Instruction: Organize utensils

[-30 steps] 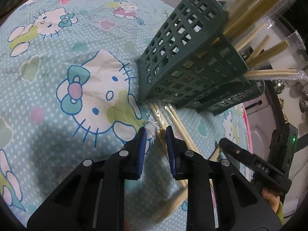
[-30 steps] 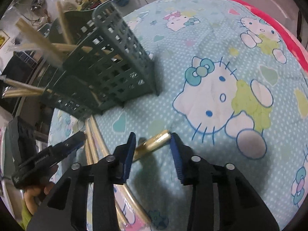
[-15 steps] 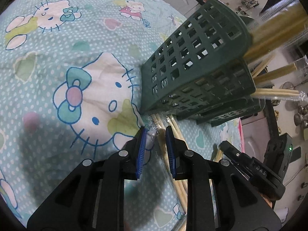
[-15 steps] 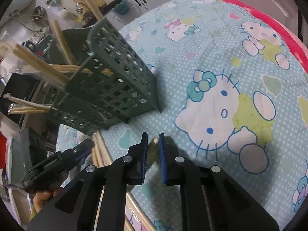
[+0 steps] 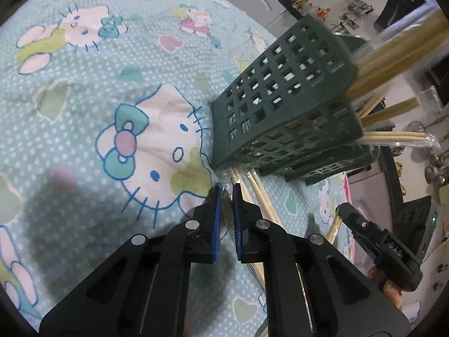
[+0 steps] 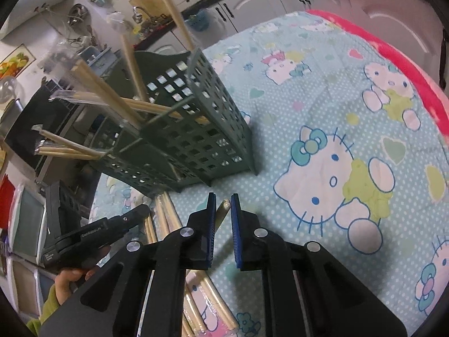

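A dark green lattice utensil holder (image 5: 283, 118) stands on the Hello Kitty cloth and holds several wrapped chopstick pairs; it also shows in the right wrist view (image 6: 193, 129). More wrapped chopsticks (image 5: 252, 193) lie on the cloth below it. My left gripper (image 5: 226, 193) is shut on the clear wrapper end of one wrapped pair. My right gripper (image 6: 223, 202) is shut on a wooden chopstick pair (image 6: 222, 210), lifted off the cloth. Loose chopsticks (image 6: 165, 219) lie left of it.
The patterned cloth (image 5: 84, 98) covers the table, with a pink edge (image 6: 407, 64) at the right. Kitchen cabinets (image 6: 252, 2) and counter clutter stand behind. The other hand's gripper shows in each view (image 5: 378, 247) (image 6: 92, 236).
My right gripper closed on the chopstick pair and lifted it. My left gripper narrowed onto the wrapper end and both views rose a little from the cloth.
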Action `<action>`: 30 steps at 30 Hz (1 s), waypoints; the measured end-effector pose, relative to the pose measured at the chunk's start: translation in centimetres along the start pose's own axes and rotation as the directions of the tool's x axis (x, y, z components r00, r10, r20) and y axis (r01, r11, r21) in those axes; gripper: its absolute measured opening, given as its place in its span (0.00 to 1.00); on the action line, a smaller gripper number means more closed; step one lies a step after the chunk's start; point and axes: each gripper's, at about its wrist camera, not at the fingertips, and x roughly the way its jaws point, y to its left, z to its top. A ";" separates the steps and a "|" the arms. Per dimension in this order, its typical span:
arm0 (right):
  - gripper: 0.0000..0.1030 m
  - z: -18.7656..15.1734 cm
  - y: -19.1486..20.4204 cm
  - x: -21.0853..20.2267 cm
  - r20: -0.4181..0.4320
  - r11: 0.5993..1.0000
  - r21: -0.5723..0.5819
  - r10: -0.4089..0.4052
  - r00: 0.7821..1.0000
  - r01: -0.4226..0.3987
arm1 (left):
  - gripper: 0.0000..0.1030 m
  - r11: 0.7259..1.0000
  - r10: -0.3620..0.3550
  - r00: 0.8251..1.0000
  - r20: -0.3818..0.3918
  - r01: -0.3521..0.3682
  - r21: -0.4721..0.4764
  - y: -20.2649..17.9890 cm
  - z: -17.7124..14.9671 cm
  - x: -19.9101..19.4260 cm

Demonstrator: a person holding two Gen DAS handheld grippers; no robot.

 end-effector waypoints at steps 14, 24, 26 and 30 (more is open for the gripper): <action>0.08 0.2 3.4 -3.5 0.087 0.991 -0.129 0.060 0.994 -0.048 | 0.03 0.993 -0.029 0.981 0.194 0.006 0.118 -3.3 -0.5 -7.3; 0.07 0.1 5.6 -5.9 0.118 0.979 -0.179 0.122 0.985 -0.100 | 0.03 0.983 -0.096 0.965 0.245 0.054 0.173 -5.9 -1.7 -10.5; 0.07 0.1 5.9 -6.3 0.126 0.977 -0.189 0.126 0.984 -0.101 | 0.02 0.981 -0.101 0.962 0.255 0.055 0.185 -6.3 -1.7 -10.9; 0.07 0.1 6.6 -7.2 0.144 0.972 -0.210 0.134 0.980 -0.102 | 0.02 0.977 -0.106 0.955 0.276 0.048 0.207 -7.1 -1.8 -11.8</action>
